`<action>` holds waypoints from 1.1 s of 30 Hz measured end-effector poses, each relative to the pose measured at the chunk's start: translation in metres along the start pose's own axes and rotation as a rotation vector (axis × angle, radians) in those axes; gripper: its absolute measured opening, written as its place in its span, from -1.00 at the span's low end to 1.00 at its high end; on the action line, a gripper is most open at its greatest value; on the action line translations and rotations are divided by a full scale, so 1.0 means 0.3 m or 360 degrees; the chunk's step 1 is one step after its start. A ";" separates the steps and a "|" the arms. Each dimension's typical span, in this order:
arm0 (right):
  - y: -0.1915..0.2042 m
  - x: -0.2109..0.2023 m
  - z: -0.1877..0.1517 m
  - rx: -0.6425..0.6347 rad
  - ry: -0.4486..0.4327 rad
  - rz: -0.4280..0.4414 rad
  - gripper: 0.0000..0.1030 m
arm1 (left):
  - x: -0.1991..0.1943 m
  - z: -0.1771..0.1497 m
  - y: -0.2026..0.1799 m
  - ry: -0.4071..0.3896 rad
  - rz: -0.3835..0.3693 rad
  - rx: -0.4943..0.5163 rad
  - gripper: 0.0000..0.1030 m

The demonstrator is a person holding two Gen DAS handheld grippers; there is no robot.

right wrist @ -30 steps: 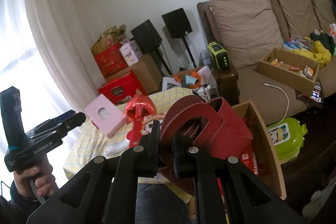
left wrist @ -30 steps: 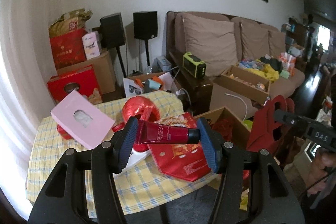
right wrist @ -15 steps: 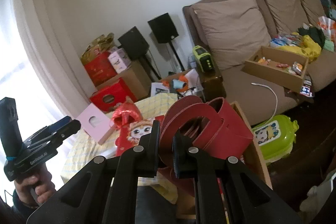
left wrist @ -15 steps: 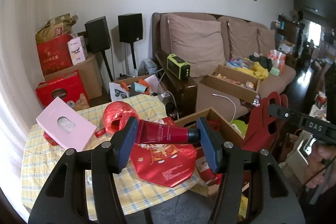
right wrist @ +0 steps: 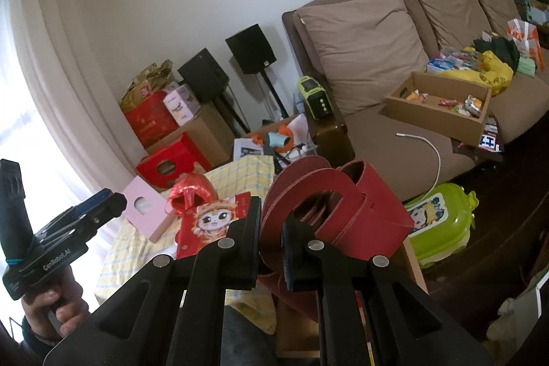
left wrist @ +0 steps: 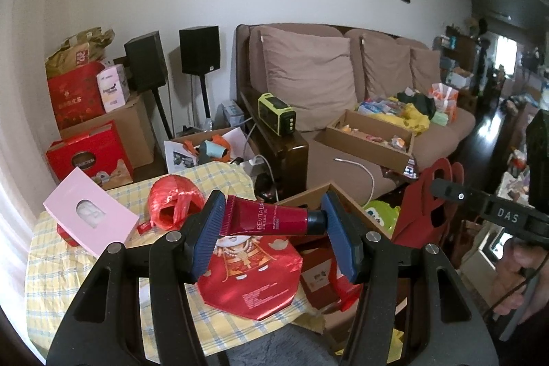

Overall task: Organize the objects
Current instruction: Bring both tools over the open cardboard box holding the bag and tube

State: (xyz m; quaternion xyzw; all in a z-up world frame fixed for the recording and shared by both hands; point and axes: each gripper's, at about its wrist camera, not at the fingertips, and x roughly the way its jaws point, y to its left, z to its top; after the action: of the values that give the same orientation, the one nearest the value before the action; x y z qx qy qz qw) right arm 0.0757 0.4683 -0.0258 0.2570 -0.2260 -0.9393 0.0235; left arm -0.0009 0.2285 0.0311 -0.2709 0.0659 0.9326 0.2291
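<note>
You have a dark red cosmetic tube with a black cap (left wrist: 271,220) lying level, crosswise, cap to your right, its printed lettering facing up. Your other item is a red felt tote bag with large cut-out handles (right wrist: 329,211), hanging upright by its handle loop above the open brown cardboard box (left wrist: 308,194) beside the yellow checked tablecloth (left wrist: 55,280).

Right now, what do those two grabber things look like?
Both grippers are black plastic frames with silver screws. The left gripper has ribbed dark blue pads and, seen from the right wrist, "GenRobot.AI" in white on its side. The right gripper carries "DAS" lettering, seen from the left wrist. A dark sleeve shows at the left wrist.
</note>
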 end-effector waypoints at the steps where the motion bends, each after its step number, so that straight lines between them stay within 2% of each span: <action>1: 0.001 0.001 -0.002 0.0002 0.0000 -0.0002 -0.81 | 0.005 0.001 -0.004 0.0001 -0.0004 -0.0002 0.07; 17: -0.033 0.025 -0.002 0.0024 0.0022 -0.0037 -0.81 | 0.109 0.020 -0.090 0.0018 -0.0051 0.0002 0.07; 33: -0.138 0.030 -0.008 0.0096 0.0040 -0.0124 -0.81 | 0.214 0.026 -0.186 0.0043 -0.0102 0.0005 0.07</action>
State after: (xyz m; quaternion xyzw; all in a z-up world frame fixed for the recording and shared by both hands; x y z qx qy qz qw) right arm 0.0721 0.5030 -0.0500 0.2780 -0.2436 -0.9290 -0.0180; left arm -0.0267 0.3050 0.0033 -0.2852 0.0619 0.9209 0.2585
